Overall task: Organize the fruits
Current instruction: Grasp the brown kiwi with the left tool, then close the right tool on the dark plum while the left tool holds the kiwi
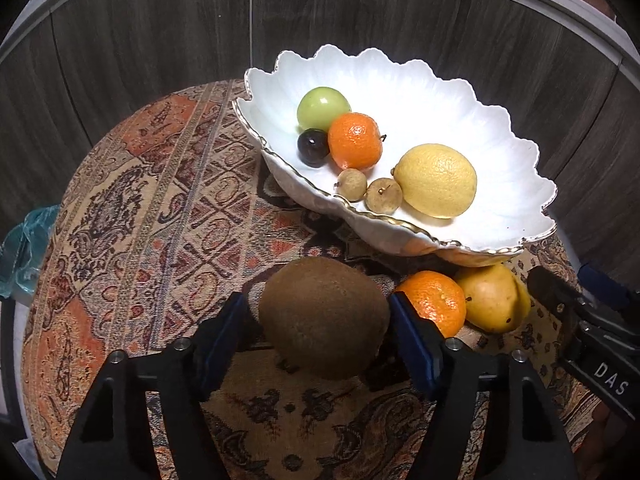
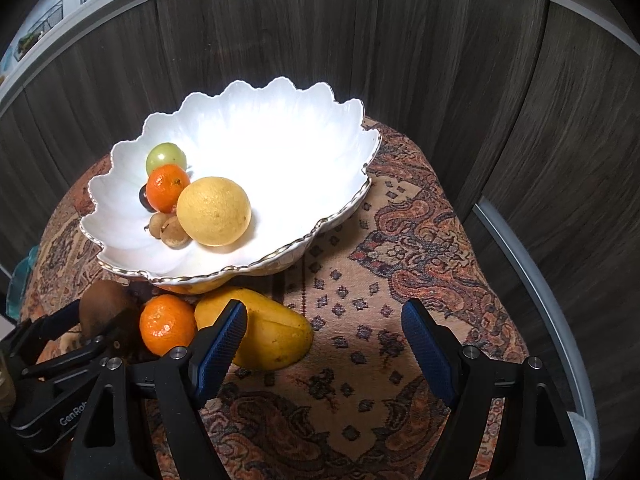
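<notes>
1. Now we have the left gripper spread around the kiwi on the cloth, a blue pad at each side; whether they press yet, we cannot tell.
2. Our right gripper hangs spread and empty, with the mango at its left finger.
3. Just beyond sits the bowl.

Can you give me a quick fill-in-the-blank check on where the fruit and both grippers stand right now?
1. The left gripper has its jaws on either side of the ____.
2. The largest fruit inside the white bowl is a yellow ____.
3. On the cloth, the tangerine lies between the kiwi and the ____.
4. The right gripper has ____ between its pads.

Missing words: kiwi; lemon; mango; nothing
</notes>
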`<state>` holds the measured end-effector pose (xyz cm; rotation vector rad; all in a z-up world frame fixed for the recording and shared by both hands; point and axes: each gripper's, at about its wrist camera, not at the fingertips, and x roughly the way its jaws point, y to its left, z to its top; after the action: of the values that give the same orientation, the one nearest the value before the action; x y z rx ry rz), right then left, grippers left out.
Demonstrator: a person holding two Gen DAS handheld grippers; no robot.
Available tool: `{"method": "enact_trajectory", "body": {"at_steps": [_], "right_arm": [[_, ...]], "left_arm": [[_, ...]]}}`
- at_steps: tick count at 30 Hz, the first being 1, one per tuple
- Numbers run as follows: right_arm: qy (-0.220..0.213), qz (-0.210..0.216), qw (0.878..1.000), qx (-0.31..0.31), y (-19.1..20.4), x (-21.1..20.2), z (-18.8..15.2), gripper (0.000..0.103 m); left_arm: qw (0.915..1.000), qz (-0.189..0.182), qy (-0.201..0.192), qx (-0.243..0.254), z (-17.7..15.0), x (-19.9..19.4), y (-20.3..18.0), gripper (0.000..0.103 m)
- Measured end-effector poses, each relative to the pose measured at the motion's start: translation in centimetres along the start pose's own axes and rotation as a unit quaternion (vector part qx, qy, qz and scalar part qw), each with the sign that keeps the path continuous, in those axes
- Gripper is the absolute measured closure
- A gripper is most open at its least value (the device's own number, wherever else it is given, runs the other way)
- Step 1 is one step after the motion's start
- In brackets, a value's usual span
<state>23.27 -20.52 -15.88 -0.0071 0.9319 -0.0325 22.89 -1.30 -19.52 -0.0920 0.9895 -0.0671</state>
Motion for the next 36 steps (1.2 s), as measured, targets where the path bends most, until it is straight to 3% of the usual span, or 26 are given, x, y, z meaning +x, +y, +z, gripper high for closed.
{"method": "enact_trajectory", "body": {"at_steps": [2, 18, 36], "right_arm": [[0.002, 0.003, 1.0, 0.0, 0.1, 0.1, 0.0, 0.023], [-0.002, 0.003, 1.0, -0.004, 0.3, -0.5, -0.2, 0.023], [-0.018, 0.047, 0.998, -0.044, 5.5, -4.0, -1.6, 0.023]], "left_arm": [[1.0, -0.009, 0.001, -0.003, 0.0, 0.0, 0.0, 0.04], [1.0, -0.002, -0.005, 0.006, -0.4, -1.0, 0.3, 0.041], [0.9985, 0.035, -0.04, -0.01, -2.4, -7.8, 5.4, 0.041]]}}
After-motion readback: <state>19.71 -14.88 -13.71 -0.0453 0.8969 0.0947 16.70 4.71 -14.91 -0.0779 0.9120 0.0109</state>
